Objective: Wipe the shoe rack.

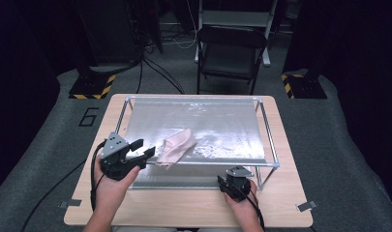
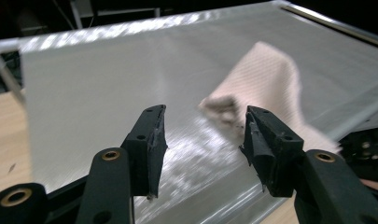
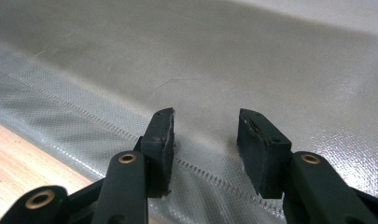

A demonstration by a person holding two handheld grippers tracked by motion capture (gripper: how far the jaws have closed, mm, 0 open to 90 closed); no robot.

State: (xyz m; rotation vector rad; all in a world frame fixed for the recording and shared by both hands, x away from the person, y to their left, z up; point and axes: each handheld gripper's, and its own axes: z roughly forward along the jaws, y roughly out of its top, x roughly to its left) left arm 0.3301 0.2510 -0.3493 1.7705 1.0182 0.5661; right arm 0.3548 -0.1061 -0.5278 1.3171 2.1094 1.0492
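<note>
A pale pink cloth [image 1: 176, 145] lies crumpled on a silvery mesh sheet [image 1: 218, 121] stretched over a metal frame [image 1: 268, 133] on the wooden table [image 1: 184, 208]. One end of the cloth hangs over the near rail. My left gripper [image 1: 144, 148] hovers just left of the cloth, open. In the left gripper view the cloth [image 2: 266, 79] sits beyond the right jaw, and nothing is between the pads of the left gripper [image 2: 203, 135]. My right gripper [image 1: 234, 178] rests at the frame's near right corner. In its own view the right gripper [image 3: 205, 140] stands open over the bare sheet [image 3: 224, 60].
A black folding chair [image 1: 232, 48] stands beyond the table. Two stands with black and yellow bases [image 1: 92, 87] [image 1: 302, 84] flank the far corners. Cables trail from both grippers over the near table edge. Tape marks [image 1: 305, 206] sit at the near corners.
</note>
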